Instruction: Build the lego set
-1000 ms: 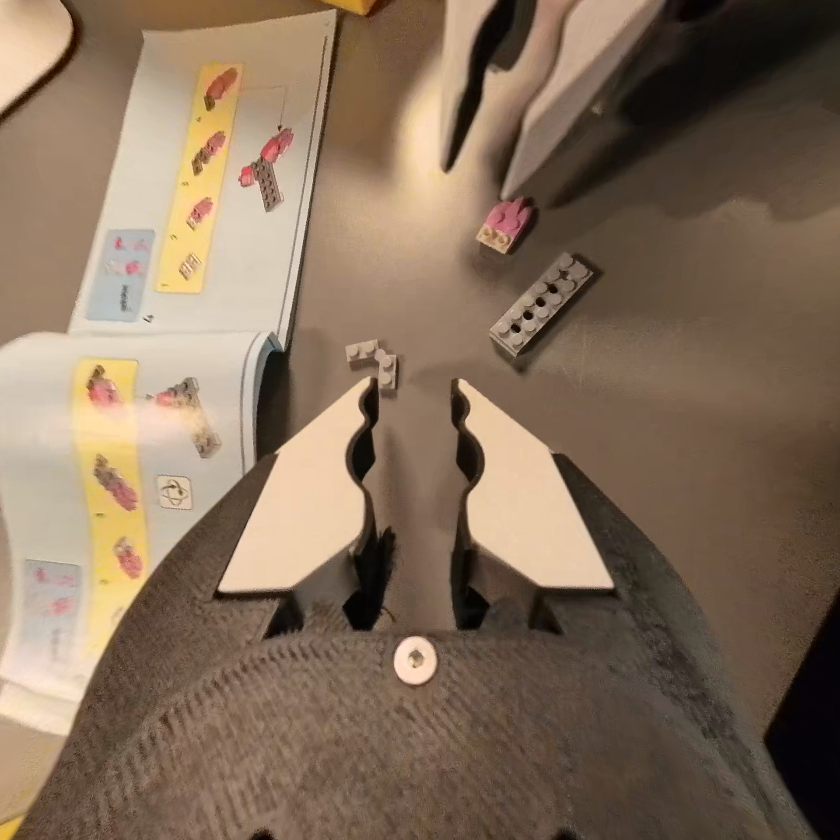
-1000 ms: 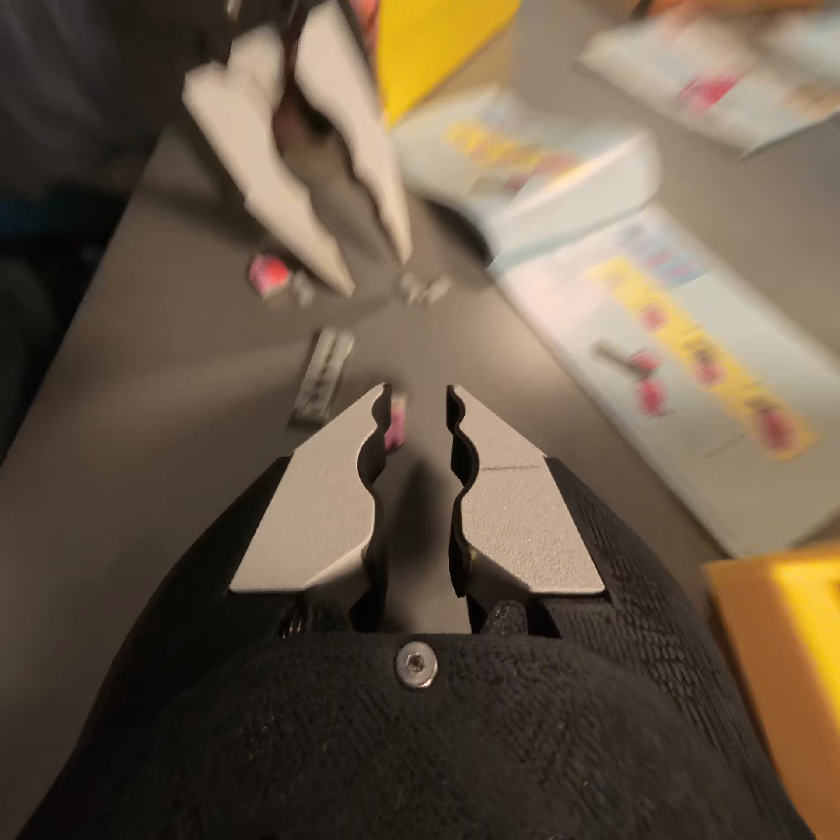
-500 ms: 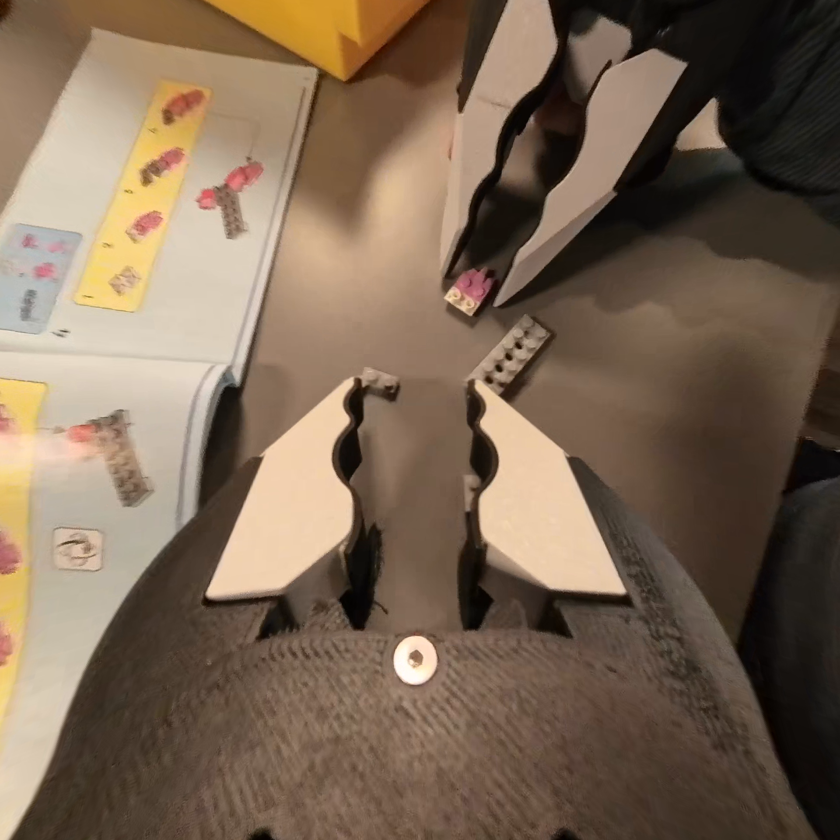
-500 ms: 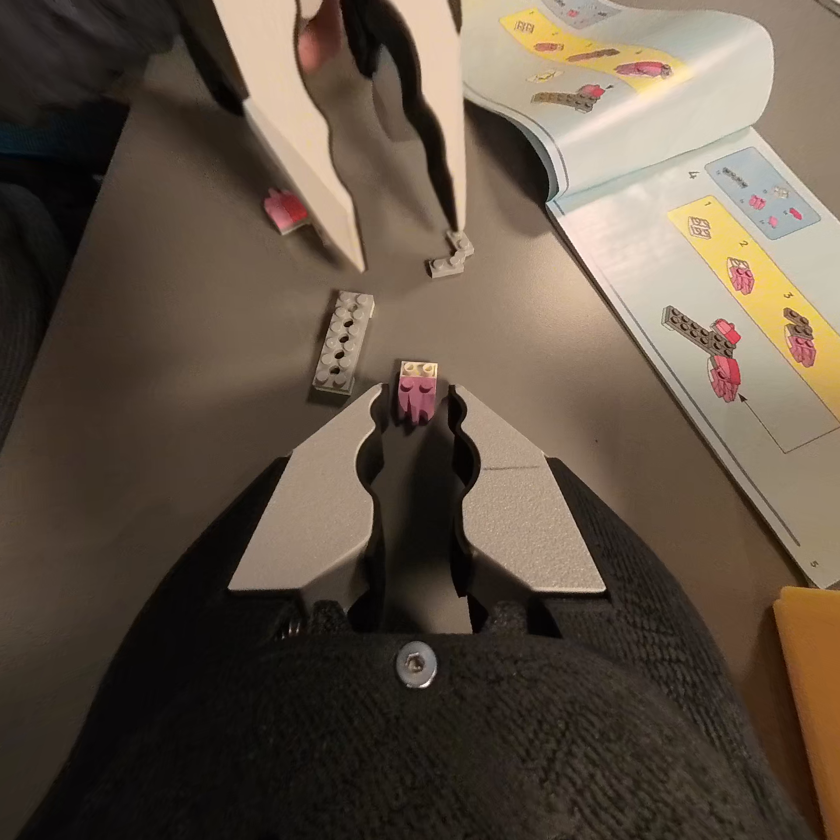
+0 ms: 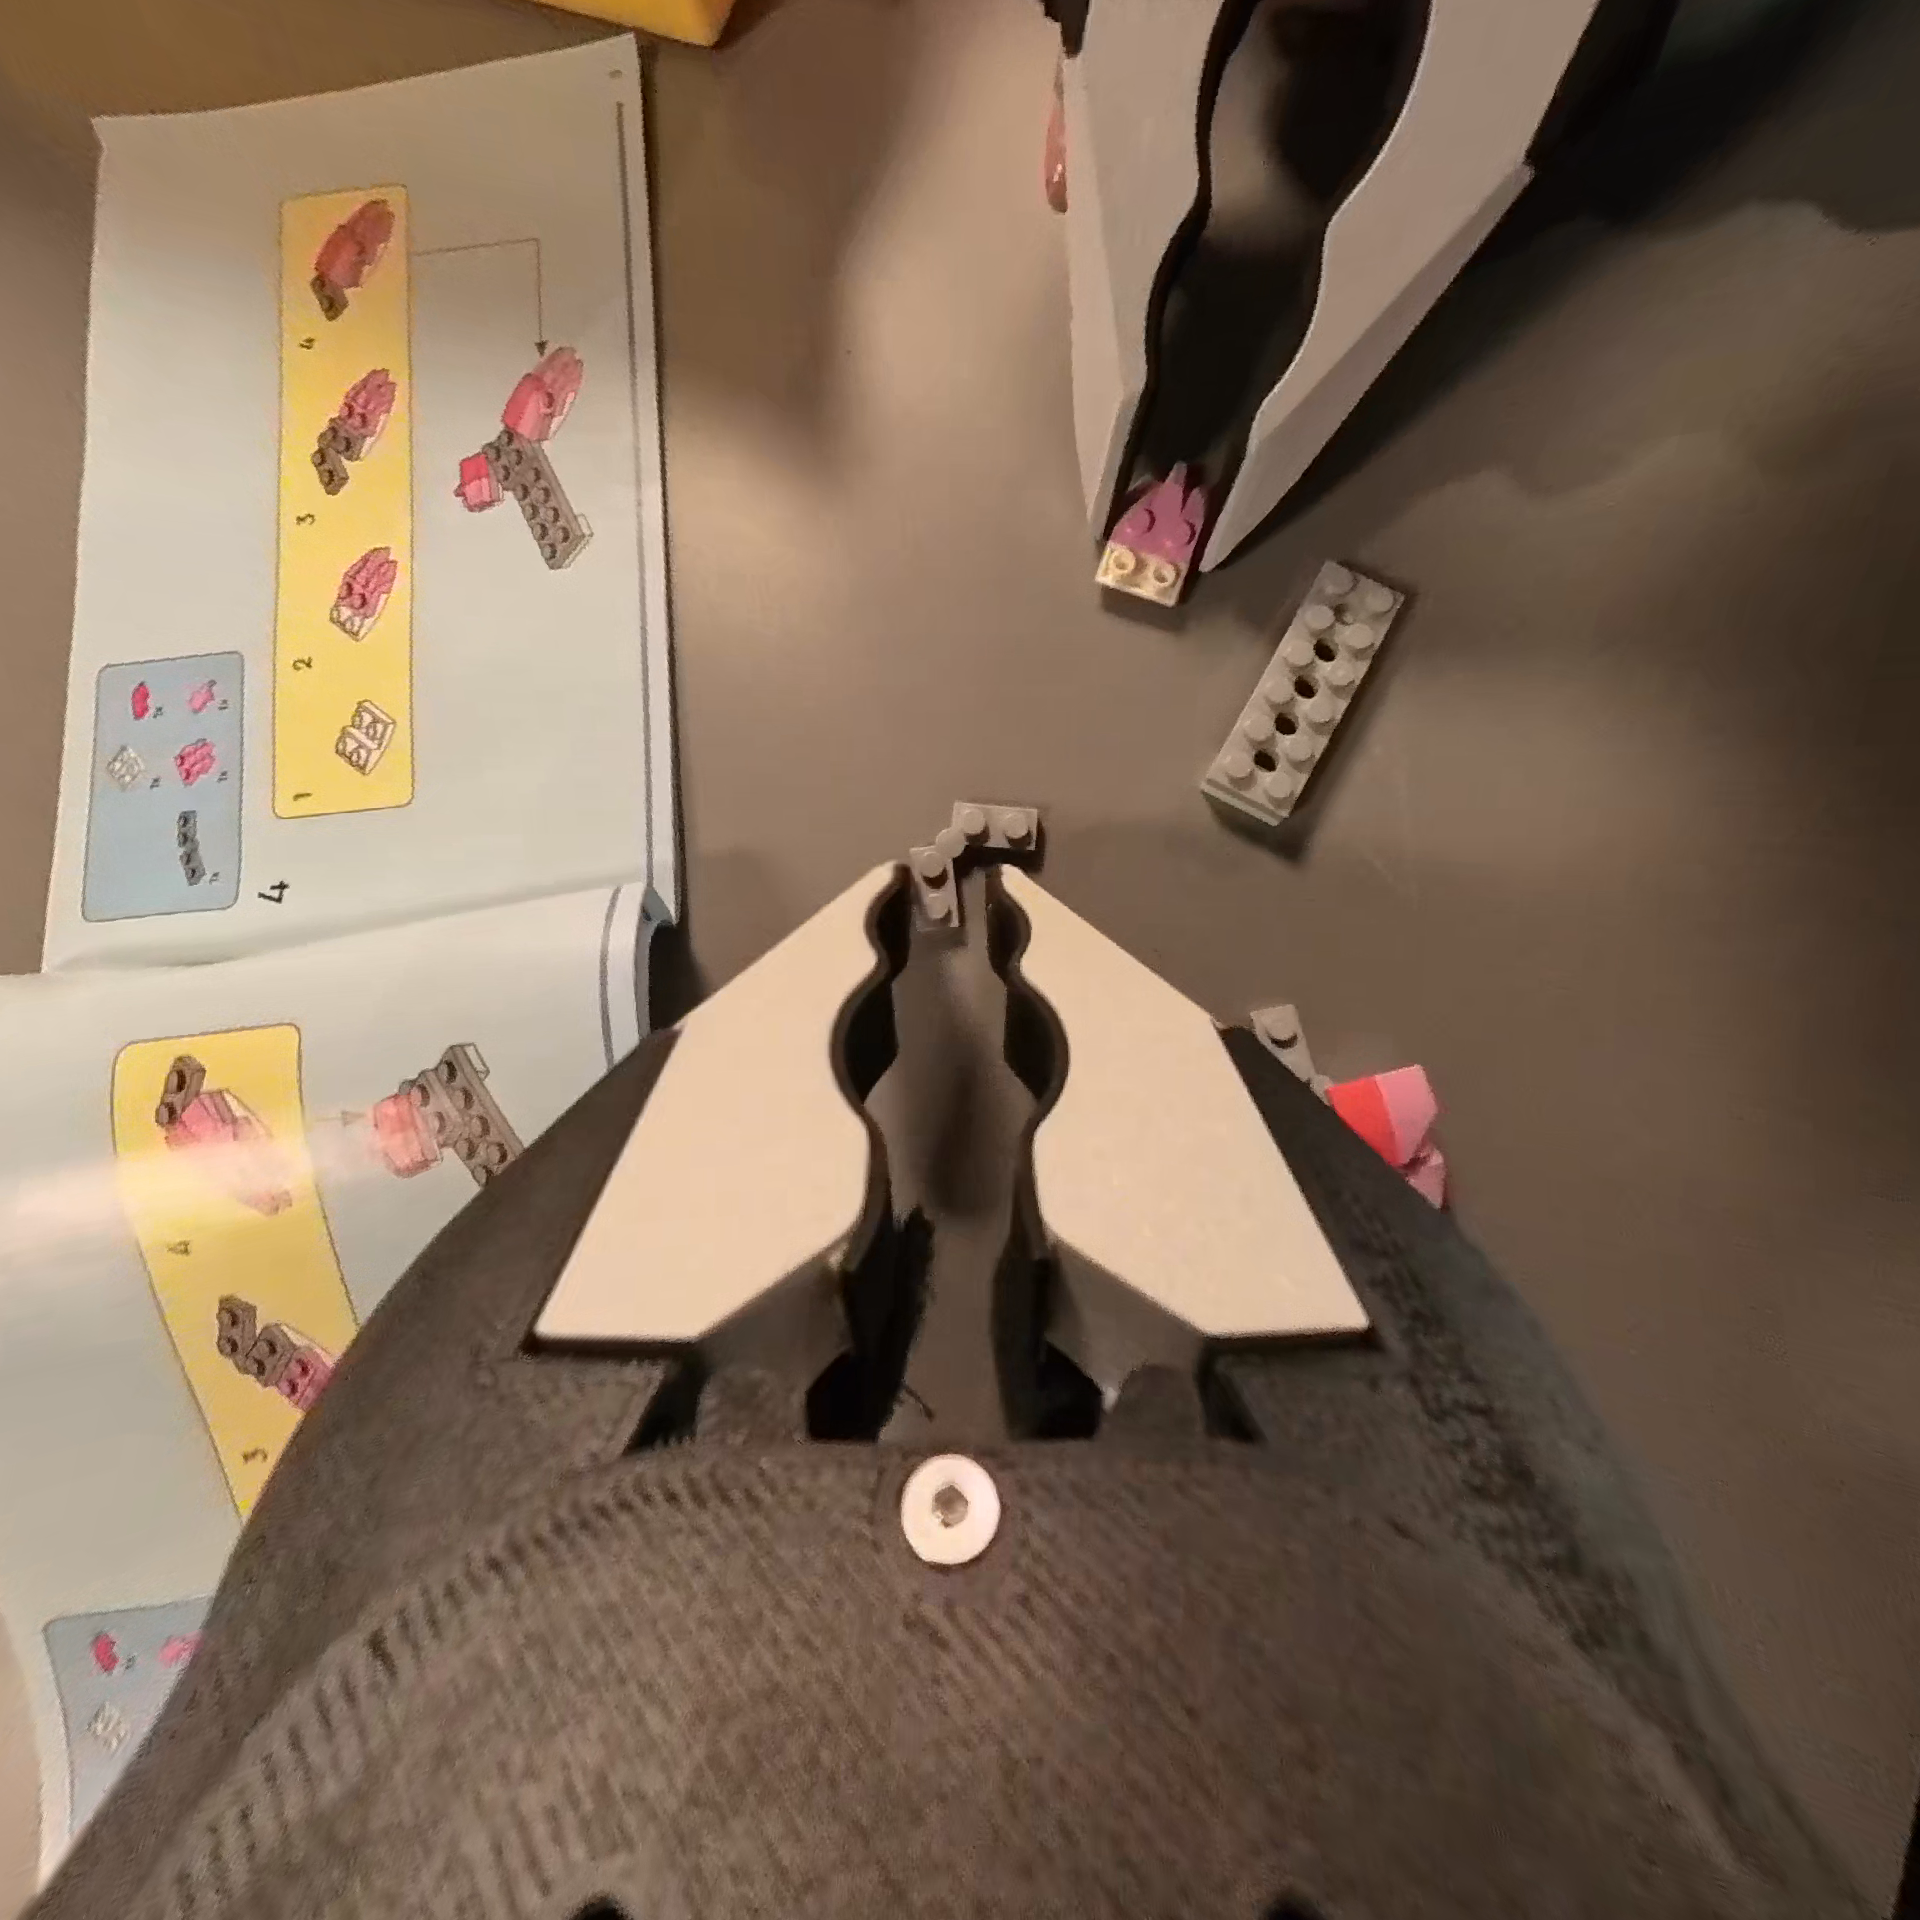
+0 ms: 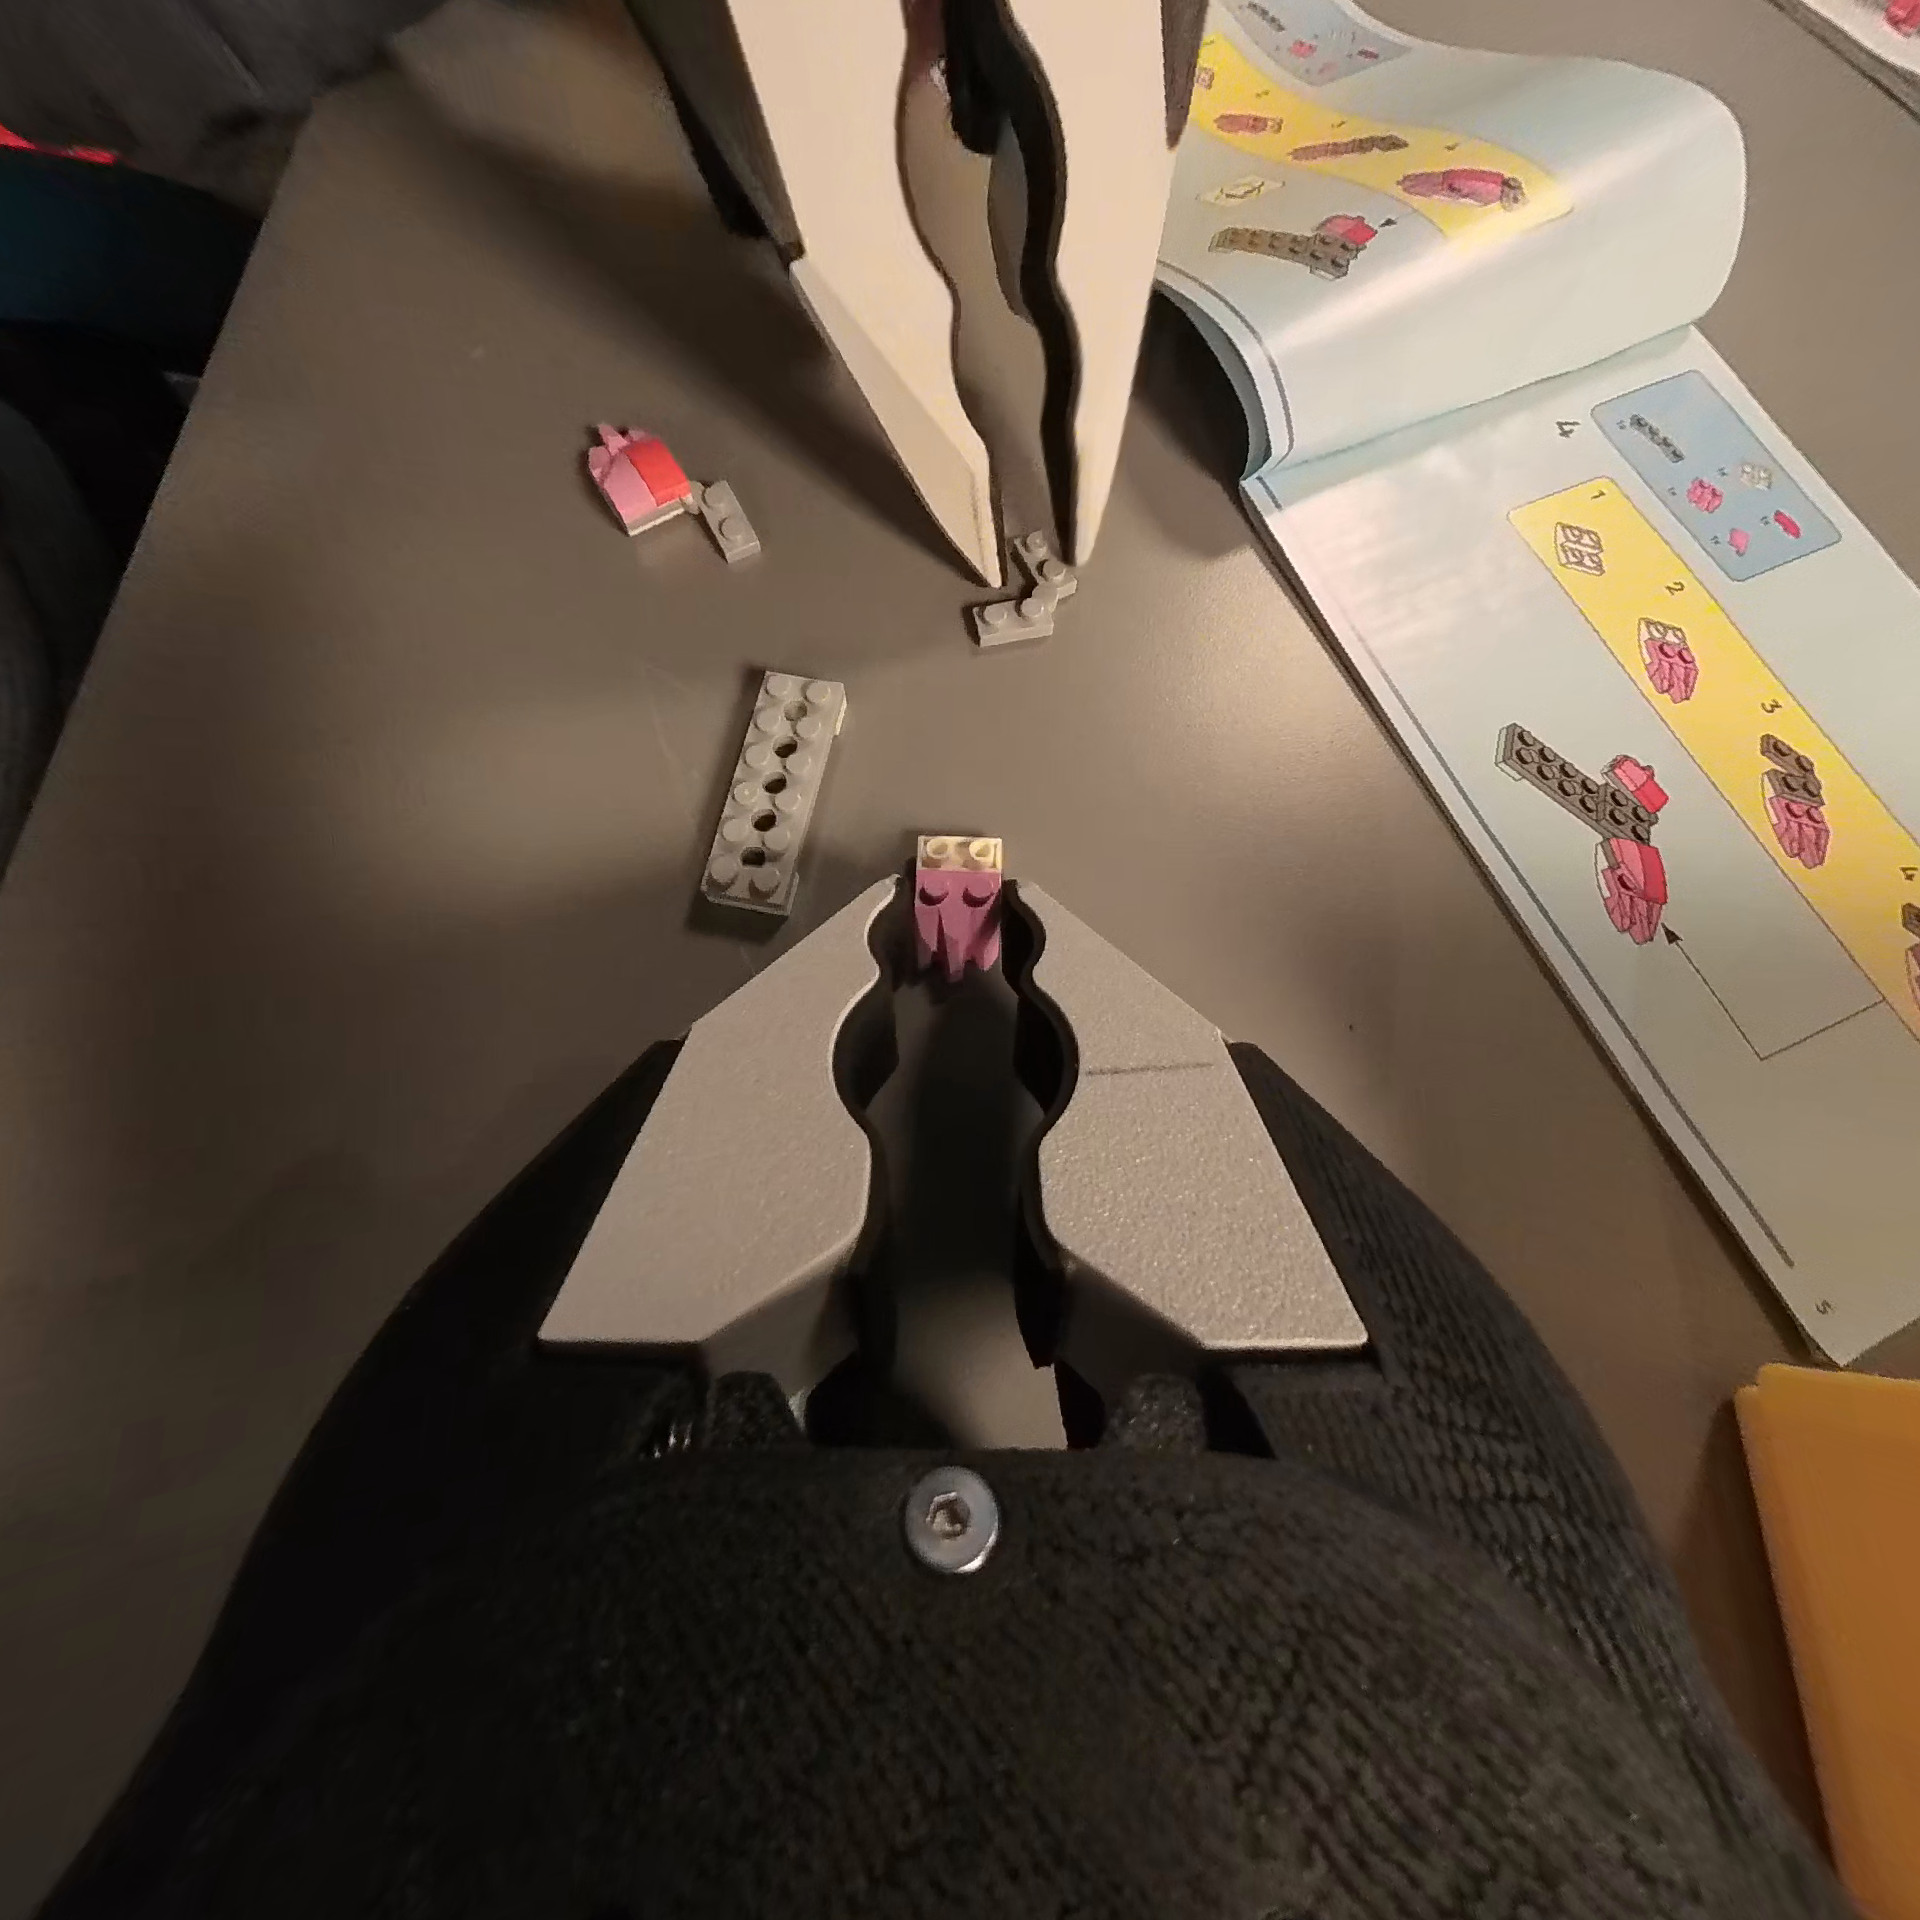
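My left gripper (image 5: 951, 883) is shut on a small grey angled plate piece (image 5: 997, 826) that lies on the dark table (image 5: 883, 520). One arm of the piece sits between the fingertips and the other sticks out ahead. The right wrist view shows the same grip (image 6: 1034, 566) on the grey piece (image 6: 1018, 618). My right gripper (image 6: 958, 888) is shut on a pink brick with a cream plate under it (image 6: 958, 914), low on the table. It also shows in the left wrist view (image 5: 1158, 514). The two grippers face each other.
A grey two-row plate with holes (image 5: 1304, 707) (image 6: 774, 795) lies between the grippers. A red and pink assembly with a grey plate (image 6: 639, 478) (image 5: 1387, 1117) lies beside my left gripper. An open instruction booklet (image 5: 520, 520) (image 6: 1558, 623) and a yellow box (image 6: 1839, 1610) lie nearby. Spacing between my two grippers at the tips: around 7 cm.
My left gripper moved forward around the grey angled piece and closed on it. My right gripper moved forward around the pink brick and closed on it.
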### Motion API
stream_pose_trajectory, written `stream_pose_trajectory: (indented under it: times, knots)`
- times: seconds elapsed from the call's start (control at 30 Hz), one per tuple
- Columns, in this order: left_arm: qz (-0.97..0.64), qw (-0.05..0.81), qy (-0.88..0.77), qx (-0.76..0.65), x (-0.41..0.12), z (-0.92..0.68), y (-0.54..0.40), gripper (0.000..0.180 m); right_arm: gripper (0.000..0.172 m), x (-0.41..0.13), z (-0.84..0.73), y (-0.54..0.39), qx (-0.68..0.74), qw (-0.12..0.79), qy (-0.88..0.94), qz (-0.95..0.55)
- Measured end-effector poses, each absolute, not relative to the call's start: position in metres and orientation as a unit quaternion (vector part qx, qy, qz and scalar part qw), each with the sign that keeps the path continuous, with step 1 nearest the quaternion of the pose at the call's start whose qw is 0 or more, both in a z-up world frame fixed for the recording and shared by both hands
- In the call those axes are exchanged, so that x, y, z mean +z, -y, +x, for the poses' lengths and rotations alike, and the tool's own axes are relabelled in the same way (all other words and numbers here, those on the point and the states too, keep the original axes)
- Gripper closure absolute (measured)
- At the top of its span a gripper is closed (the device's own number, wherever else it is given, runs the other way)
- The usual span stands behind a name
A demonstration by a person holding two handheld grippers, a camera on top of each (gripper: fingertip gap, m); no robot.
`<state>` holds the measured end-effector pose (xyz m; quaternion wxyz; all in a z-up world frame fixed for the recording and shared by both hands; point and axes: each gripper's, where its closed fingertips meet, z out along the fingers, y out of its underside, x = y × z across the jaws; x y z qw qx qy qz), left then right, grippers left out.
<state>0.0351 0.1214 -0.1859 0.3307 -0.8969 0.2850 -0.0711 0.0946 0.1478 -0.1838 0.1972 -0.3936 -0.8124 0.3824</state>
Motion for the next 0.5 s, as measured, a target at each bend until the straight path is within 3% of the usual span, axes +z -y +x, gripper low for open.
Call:
stream_pose_trajectory:
  times: [0.17, 0.5]
  knots:
    - [-0.887, 0.330, -0.315, -0.074, -0.185, 0.040, -0.129, 0.174, 0.157, -0.184, 0.094, -0.146, 0.382, 0.198, 0.814, -0.390]
    - [-0.815, 0.410, -0.371, -0.174, -0.169, 0.081, -0.155, 0.175, 0.157, -0.184, 0.091, -0.144, 0.385, 0.194, 0.812, -0.394]
